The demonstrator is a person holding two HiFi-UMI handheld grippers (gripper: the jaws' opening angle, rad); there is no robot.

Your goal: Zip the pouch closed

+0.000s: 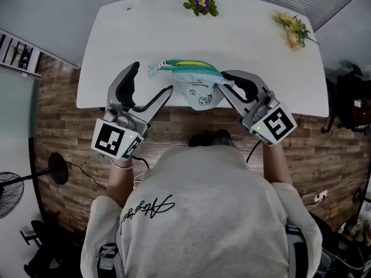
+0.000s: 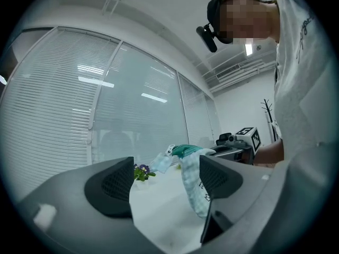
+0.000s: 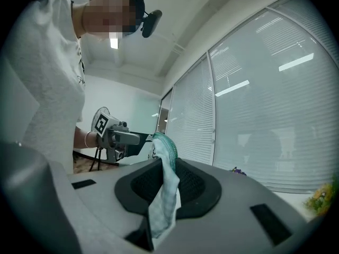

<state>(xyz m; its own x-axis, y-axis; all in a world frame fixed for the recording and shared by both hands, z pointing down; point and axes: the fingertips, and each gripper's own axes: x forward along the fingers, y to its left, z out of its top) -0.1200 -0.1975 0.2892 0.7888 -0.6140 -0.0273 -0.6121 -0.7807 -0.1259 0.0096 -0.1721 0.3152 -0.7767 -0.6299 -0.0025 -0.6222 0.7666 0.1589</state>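
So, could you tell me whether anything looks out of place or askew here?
Only the pale blue fabric pouch with the green zipper: the right gripper pinches it at one end, so it hangs limp and lopsided over the white table, while the left gripper stands open beside it, gripping nothing.

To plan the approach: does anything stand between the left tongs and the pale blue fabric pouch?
Nothing visible does. The open left tongs face the pale blue fabric pouch directly, above the white table; the right tongs clamp its other end.
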